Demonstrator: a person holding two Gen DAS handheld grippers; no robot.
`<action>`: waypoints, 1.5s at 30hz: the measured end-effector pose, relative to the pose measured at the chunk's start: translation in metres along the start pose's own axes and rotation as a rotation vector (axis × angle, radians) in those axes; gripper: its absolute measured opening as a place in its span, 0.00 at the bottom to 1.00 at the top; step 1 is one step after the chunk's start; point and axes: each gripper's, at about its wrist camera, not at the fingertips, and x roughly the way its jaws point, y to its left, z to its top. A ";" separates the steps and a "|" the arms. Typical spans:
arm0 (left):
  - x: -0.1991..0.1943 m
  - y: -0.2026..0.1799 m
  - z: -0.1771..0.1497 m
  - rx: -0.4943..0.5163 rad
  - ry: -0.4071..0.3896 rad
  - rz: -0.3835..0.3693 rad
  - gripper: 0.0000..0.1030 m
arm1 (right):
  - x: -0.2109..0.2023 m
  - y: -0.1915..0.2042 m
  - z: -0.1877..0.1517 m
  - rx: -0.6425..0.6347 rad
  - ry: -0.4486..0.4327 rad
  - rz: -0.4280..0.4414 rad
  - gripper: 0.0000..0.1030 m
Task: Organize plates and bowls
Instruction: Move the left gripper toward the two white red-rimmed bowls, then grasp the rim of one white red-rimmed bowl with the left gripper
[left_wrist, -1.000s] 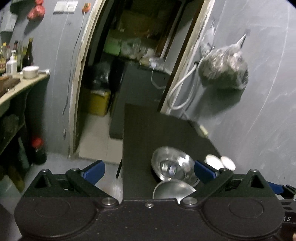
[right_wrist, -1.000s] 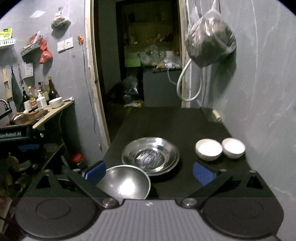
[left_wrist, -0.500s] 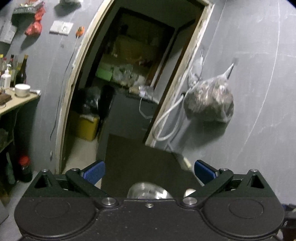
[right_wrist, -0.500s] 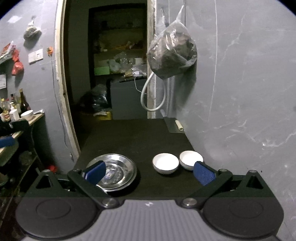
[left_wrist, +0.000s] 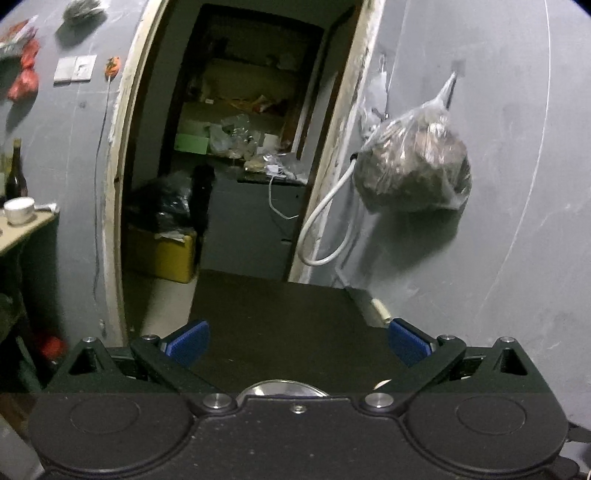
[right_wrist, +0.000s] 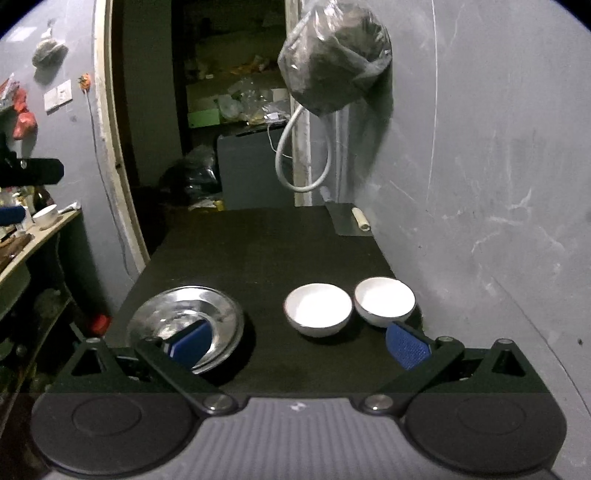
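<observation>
Over the last second both tools have lifted and pulled back from the counter (right_wrist: 266, 251). The steel bowl that lay nearest the right tool a second ago is no longer in sight; whether it now sits inside the steel plate (right_wrist: 186, 325) or below the camera's edge cannot be told. The left wrist view, which then looked down on the steel ware, now looks mostly at the doorway and the hanging plastic bag (left_wrist: 413, 162), with only a sliver of steel rim (left_wrist: 280, 387) above the housing. This suggests one placing step is finished and the next pick has not begun.

The right tool (right_wrist: 297, 345) is spread wide and empty, its left pad over the plate but apparently above it. The two white bowls (right_wrist: 317, 308) sit side by side, rims nearly touching, right of the plate. The left tool (left_wrist: 299, 338) is equally wide apart, holding nothing, over bare counter.
</observation>
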 end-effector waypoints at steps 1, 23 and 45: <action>0.005 -0.003 -0.001 0.010 0.005 0.009 0.99 | 0.005 -0.003 0.000 -0.008 0.002 -0.001 1.00; 0.180 -0.066 -0.053 0.324 0.371 -0.126 0.99 | 0.113 -0.065 -0.014 0.364 0.132 -0.076 0.88; 0.277 -0.107 -0.087 0.270 0.637 -0.179 0.54 | 0.177 -0.082 -0.005 0.370 0.236 0.009 0.54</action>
